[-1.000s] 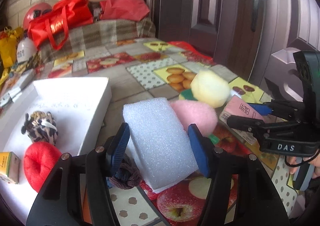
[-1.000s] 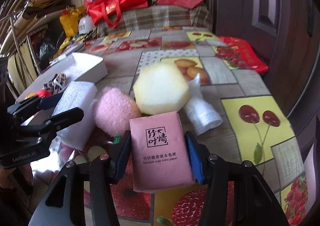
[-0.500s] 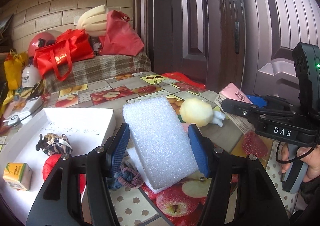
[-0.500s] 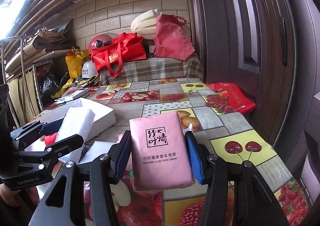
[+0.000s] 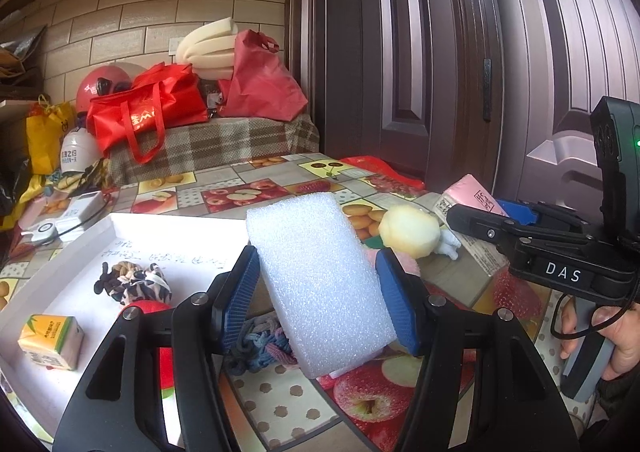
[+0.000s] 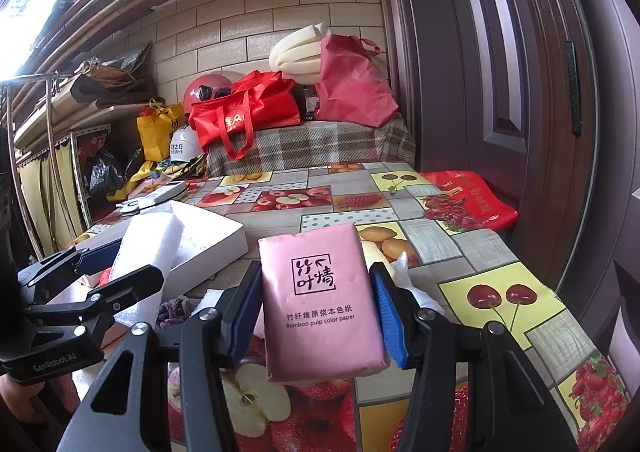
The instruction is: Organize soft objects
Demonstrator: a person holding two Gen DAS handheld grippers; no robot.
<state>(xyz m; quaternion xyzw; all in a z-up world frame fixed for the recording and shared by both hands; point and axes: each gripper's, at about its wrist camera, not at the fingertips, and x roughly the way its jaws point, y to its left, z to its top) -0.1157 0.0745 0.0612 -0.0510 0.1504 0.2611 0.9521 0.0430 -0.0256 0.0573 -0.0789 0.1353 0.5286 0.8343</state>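
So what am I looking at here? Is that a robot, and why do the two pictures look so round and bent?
No robot: a person holds a hand-held gripper in each hand, each with a wide-angle camera looking along its two fingers, which bends the picture. In the left one's view, the left hand-held gripper clamps a white foam block. In the right one's view, the right hand-held gripper clamps a pink tissue pack. Below is a table with a fruit-patterned cloth. On it sits a white tray holding a spotted hair tie and a small yellow pack.
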